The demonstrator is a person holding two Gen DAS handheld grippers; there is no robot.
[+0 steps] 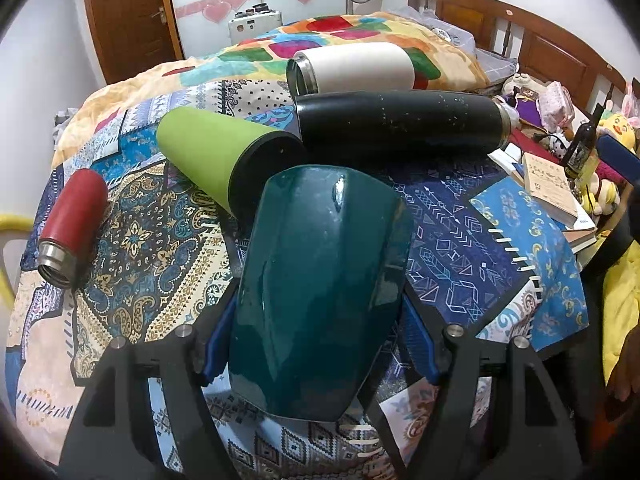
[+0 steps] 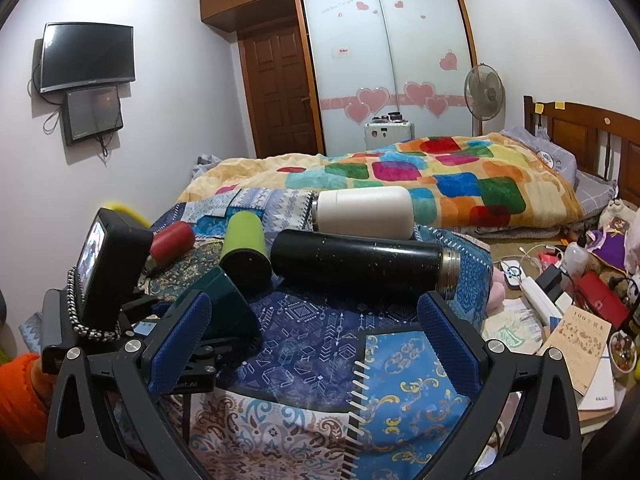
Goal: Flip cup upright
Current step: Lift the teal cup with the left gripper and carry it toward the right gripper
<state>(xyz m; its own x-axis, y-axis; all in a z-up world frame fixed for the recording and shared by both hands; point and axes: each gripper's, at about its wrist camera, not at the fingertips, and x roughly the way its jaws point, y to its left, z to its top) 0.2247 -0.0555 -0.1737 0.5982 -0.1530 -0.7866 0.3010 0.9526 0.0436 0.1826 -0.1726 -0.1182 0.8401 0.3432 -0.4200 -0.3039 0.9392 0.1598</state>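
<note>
A dark teal cup (image 1: 320,292) lies tilted between the fingers of my left gripper (image 1: 316,340), which is shut on it just above the patterned cloth (image 1: 460,240). It also shows in the right wrist view (image 2: 224,304), held by the left gripper. My right gripper (image 2: 316,340) is open and empty over the cloth, right of the cup. A green cup (image 1: 224,160), a black flask (image 1: 400,120), a white flask (image 1: 352,68) and a red flask (image 1: 72,224) lie on their sides behind.
Books (image 1: 552,188) and a small bottle (image 1: 584,148) sit at the right edge. A bed with a colourful blanket (image 2: 440,176) lies behind. Cables, a power strip (image 2: 540,300) and clutter are on the right.
</note>
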